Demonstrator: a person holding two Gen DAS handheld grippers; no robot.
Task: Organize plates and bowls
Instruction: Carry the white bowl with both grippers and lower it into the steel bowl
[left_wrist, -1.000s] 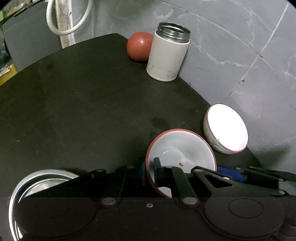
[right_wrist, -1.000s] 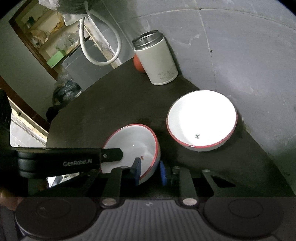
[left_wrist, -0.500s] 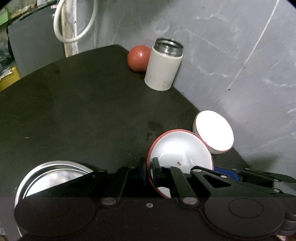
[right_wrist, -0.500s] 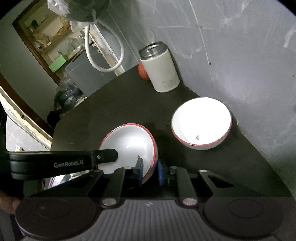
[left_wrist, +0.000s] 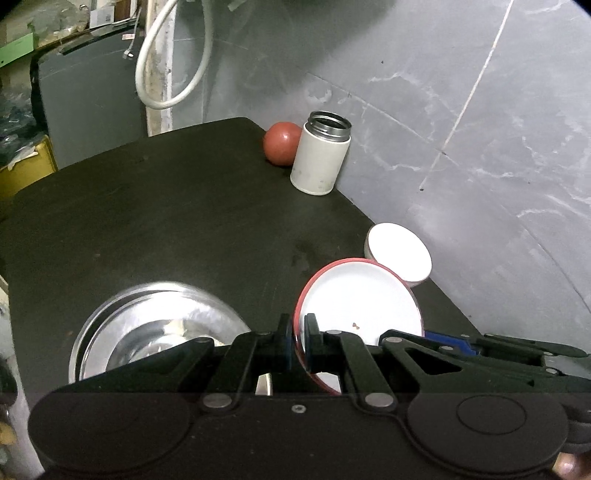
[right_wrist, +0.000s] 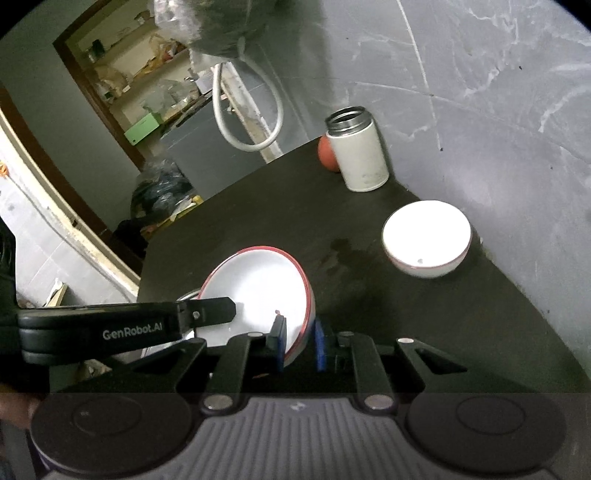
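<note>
We grip the red-rimmed bowl (left_wrist: 356, 306) by its rim with both claws, left (left_wrist: 297, 341) and right (right_wrist: 299, 343), closed on it, tilted above the black table (left_wrist: 147, 221); a second bowl (right_wrist: 426, 238) rests near the wall.

— How do we stand with our left gripper (left_wrist: 297, 338)?

— Its jaws are drawn close together, pinched on a thin rim between them.

— And our right gripper (right_wrist: 300, 341)?

— Narrowed the same way, blue pads (right_wrist: 320, 347) either side of the opposite edge. Our two grippers sit close, the left one's arm crossing the right wrist view.
</note>
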